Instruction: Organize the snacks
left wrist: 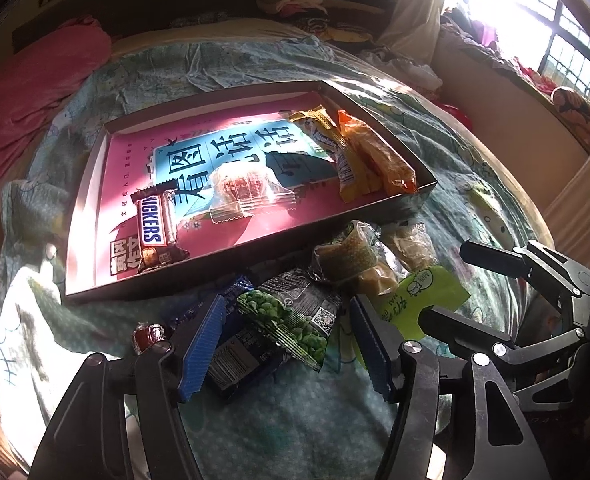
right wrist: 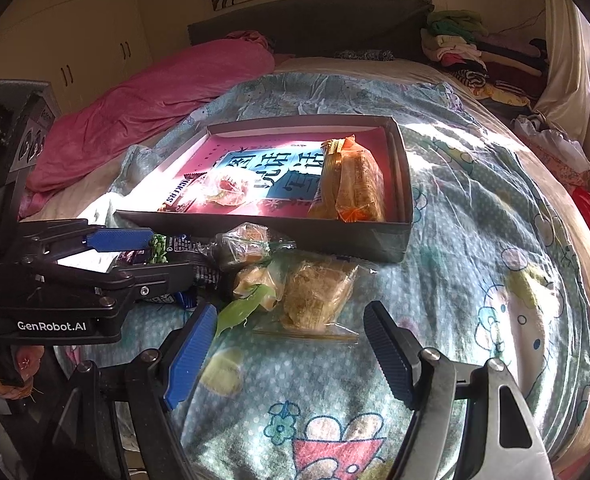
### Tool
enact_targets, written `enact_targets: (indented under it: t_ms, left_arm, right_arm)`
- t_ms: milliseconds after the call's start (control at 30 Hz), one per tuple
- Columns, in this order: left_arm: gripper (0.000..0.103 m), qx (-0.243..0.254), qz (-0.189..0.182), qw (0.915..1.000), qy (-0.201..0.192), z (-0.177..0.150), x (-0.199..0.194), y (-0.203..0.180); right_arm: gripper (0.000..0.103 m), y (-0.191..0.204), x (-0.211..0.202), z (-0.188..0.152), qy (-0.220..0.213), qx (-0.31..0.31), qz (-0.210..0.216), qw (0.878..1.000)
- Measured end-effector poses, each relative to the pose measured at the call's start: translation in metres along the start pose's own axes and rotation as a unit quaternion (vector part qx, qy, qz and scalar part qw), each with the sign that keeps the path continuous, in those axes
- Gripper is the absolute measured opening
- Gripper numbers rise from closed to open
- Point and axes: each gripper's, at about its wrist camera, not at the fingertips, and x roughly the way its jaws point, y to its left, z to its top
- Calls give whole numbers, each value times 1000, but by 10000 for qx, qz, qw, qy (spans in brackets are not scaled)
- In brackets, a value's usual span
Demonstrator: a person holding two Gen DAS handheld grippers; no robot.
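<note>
Green pea packet (left wrist: 295, 316) lies between the parted left gripper (left wrist: 291, 344) — tray (left wrist: 255, 256) just beyond.

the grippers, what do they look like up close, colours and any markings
Both are black linkage frames with silver pivot pins. The left gripper and right gripper each carry jaws faced with ridged blue pads. In the right wrist view, the left gripper's body bears white lettering, GenRobot.AI. No cables or sleeves show.
</note>
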Motion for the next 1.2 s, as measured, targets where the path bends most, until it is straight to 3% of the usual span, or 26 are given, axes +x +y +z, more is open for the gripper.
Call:
enact_targets:
  t_ms: [67,400,767,900,1200]
  left_arm:
    - [58,37,-40,10000,61,1,3,-1]
    - [57,303,-114,9992,229,4,11,-6]
    - [54,567,155,9973,437,11,24,-12]
    - [48,501,81,9978,417,10,22,-7]
    - [46,262,-77,9990,349,5,15,6]
  right_arm:
    - [76,0,1,-1,29,7,55,10000]
    - [73,3,8,-3,137,-27,285,9995]
    - [66,6,11,-4,88,-144,411,9990]
    - [60,3,10,-3,33,-101,440,9990]
    - [51,6,2,-1,-146,-207,395,9989]
